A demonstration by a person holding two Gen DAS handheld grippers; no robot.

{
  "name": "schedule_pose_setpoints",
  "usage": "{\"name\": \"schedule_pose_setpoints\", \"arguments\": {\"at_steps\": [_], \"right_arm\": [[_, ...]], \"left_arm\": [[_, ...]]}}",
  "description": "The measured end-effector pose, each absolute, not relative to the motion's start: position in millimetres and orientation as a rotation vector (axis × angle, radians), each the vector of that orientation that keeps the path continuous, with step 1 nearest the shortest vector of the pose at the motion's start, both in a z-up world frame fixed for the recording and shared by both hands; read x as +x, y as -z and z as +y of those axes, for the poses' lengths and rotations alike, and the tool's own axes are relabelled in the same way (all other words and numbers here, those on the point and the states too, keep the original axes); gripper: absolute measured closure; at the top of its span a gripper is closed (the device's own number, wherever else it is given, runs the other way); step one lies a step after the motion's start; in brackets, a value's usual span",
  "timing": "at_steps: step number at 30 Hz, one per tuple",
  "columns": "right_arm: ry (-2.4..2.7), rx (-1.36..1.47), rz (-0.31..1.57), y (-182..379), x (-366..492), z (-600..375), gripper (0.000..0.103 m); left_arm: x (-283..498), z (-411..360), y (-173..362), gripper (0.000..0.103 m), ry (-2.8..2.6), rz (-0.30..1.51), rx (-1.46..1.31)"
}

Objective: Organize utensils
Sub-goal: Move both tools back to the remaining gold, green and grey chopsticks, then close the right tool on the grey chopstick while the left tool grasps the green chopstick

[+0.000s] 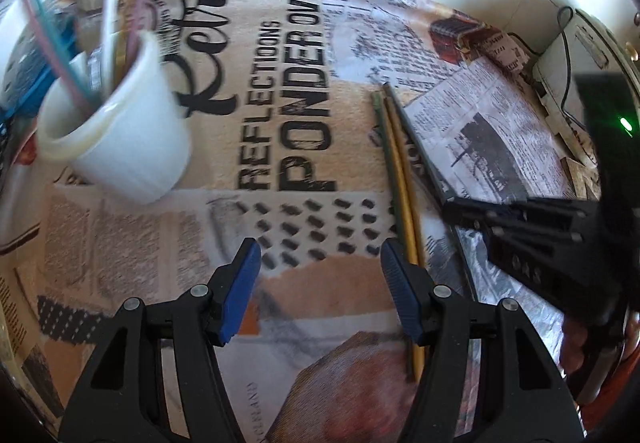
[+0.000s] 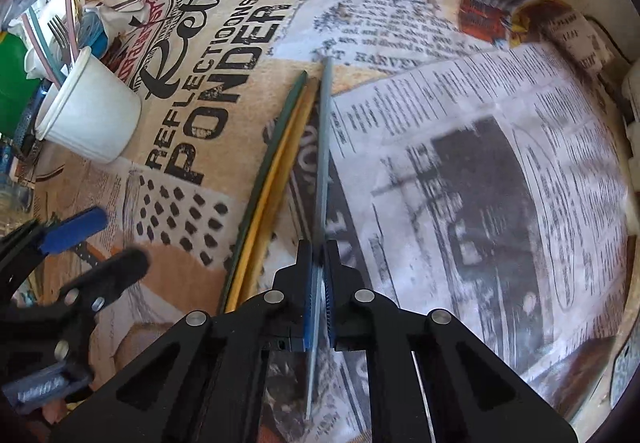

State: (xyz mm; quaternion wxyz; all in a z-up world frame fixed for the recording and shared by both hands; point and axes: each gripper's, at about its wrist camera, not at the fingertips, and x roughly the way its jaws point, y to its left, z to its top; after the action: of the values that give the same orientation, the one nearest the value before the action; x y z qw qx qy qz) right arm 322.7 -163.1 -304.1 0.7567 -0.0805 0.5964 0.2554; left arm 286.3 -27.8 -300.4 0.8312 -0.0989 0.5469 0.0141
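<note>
My right gripper (image 2: 319,263) is shut on a grey chopstick (image 2: 325,147) that points away from me over the newspaper-print cloth. A green chopstick (image 2: 266,171) and a yellow chopstick (image 2: 280,179) lie side by side on the cloth just left of it. In the left wrist view the green chopstick (image 1: 386,147) and the yellow chopstick (image 1: 400,171) lie by my right fingertip, and the grey chopstick (image 1: 416,139) runs into the right gripper (image 1: 454,201). My left gripper (image 1: 318,263) is open and empty. A white cup (image 1: 120,135) holding straws and cutlery stands at the left; it also shows in the right wrist view (image 2: 90,115).
A newspaper-print cloth (image 2: 460,171) covers the table. Bags and a green item (image 2: 12,83) crowd the far left behind the cup. A white box with cables (image 1: 568,55) sits at the far right edge. The left gripper (image 2: 72,239) shows at lower left.
</note>
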Motion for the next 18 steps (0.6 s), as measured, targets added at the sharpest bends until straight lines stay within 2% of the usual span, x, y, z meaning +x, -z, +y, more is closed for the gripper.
{"name": "schedule_pose_setpoints", "arguments": {"at_steps": [6, 10, 18], "right_arm": [[-0.542, -0.152, 1.301, 299, 309, -202, 0.098], [-0.533, -0.154, 1.302, 298, 305, -217, 0.098], [-0.565, -0.128, 1.316, 297, 306, -224, 0.098]], "left_arm": [[312, -51, 315, 0.047, 0.012, 1.208, -0.173], [326, -59, 324, 0.056, 0.014, 1.236, -0.157], [344, -62, 326, 0.064, -0.016, 1.218, -0.121]]}}
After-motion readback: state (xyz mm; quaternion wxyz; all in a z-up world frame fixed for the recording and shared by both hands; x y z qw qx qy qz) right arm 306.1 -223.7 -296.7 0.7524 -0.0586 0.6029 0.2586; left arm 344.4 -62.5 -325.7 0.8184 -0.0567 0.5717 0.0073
